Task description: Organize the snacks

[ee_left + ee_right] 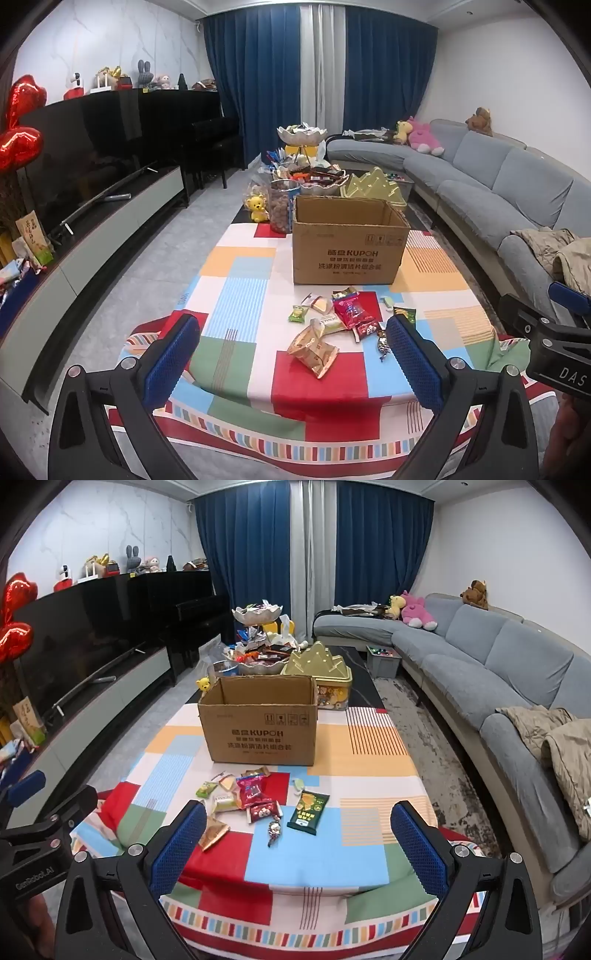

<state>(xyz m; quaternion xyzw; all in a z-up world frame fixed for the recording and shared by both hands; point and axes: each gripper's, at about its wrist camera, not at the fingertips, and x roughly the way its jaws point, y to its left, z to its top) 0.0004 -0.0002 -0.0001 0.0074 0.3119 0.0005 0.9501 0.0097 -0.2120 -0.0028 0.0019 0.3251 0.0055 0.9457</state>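
- Left wrist view: left gripper [293,363] jaws apart, holding nothing.
- Right gripper [299,843] jaws likewise apart.
- Loose foil snack packets [343,317] scattered just before open brown cardboard box [349,243], ahead of both grippers; neither clearly nearer.

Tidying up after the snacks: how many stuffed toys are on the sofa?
3: a yellow toy and a pink toy side by side at the far end of the sofa, a brown toy atop the backrest. Some may be hidden.
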